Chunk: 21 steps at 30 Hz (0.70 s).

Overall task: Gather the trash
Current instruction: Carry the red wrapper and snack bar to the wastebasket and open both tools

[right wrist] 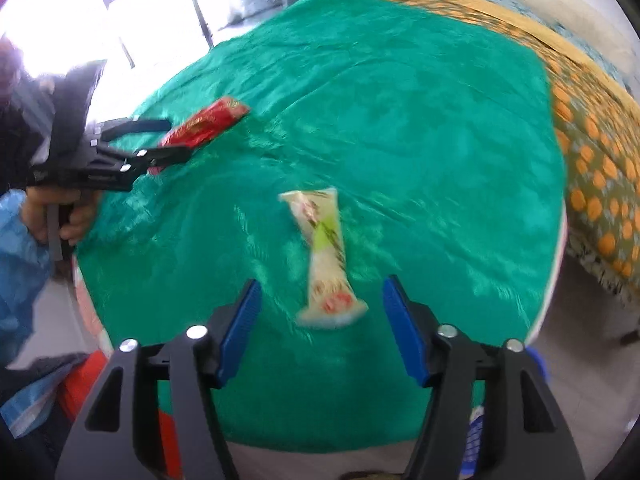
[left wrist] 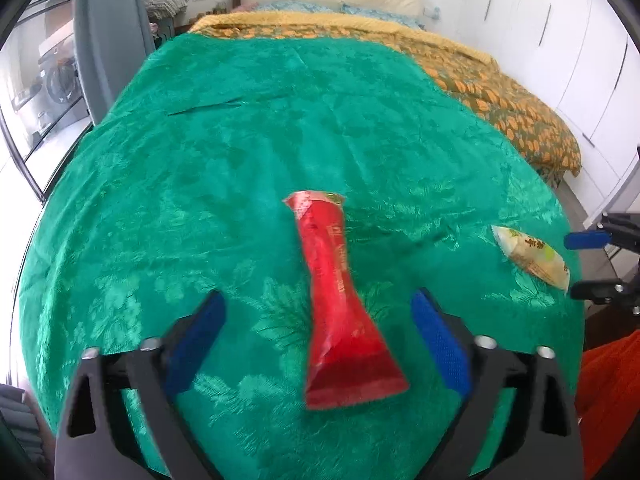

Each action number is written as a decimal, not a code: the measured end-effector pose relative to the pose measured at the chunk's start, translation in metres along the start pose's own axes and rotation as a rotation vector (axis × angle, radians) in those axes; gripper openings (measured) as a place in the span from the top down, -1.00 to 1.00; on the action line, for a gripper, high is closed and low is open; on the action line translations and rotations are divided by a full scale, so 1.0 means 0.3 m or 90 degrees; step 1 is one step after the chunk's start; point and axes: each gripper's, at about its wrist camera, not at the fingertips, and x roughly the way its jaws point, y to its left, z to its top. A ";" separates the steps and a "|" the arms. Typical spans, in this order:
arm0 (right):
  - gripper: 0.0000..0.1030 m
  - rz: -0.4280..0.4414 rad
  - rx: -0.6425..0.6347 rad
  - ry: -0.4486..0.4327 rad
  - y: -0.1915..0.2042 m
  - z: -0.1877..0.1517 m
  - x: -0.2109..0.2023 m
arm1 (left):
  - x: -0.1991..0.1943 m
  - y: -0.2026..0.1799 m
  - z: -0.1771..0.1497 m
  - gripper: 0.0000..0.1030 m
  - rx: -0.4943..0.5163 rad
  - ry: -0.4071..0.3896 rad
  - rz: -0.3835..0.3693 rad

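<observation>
Blue-padded fingers of the left claw (left wrist: 318, 344) stand wide apart on either side of a red wrapper (left wrist: 340, 312) that lies on the green bedspread (left wrist: 240, 140), the pads clear of it. Its long axis runs straight away from the camera, the flared, crimped end nearest and the narrower end pointing up the bed. To the right, the right claw (right wrist: 322, 320) also stands open, straddling a pale green-and-white wrapper (right wrist: 324, 256) near the bed's foot edge; that packet likewise lies lengthwise between the fingers, tilted slightly, with its wide end nearest the camera. Neither piece of trash is gripped yet. Both packets look thin and slick on a glossy, soft cover, so closing pads could likely pinch the fabric along with the film, or skate the wrapper forward out of the gap. The right view is blurred, which suggests a descent misjudged in haste could miss the packet.
</observation>
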 end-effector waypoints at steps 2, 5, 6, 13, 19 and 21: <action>0.10 -0.015 -0.018 0.011 0.019 0.025 0.029 | 0.024 -0.028 0.004 -0.31 0.022 0.019 0.018; 0.67 -0.038 -0.026 0.032 0.021 0.041 0.070 | 0.028 -0.046 0.000 0.16 0.027 0.023 0.041; 0.72 -0.035 -0.016 0.029 0.013 0.037 0.068 | 0.024 -0.048 -0.001 0.36 0.027 0.024 0.043; 0.74 0.026 0.075 -0.049 -0.043 -0.048 -0.051 | -0.043 -0.101 -0.003 0.65 0.012 -0.010 0.021; 0.74 0.098 0.208 -0.129 -0.192 -0.213 -0.189 | -0.097 -0.310 0.022 0.68 0.042 -0.025 -0.063; 0.74 0.084 0.253 -0.147 -0.278 -0.297 -0.233 | -0.105 -0.435 0.032 0.68 0.070 -0.023 -0.101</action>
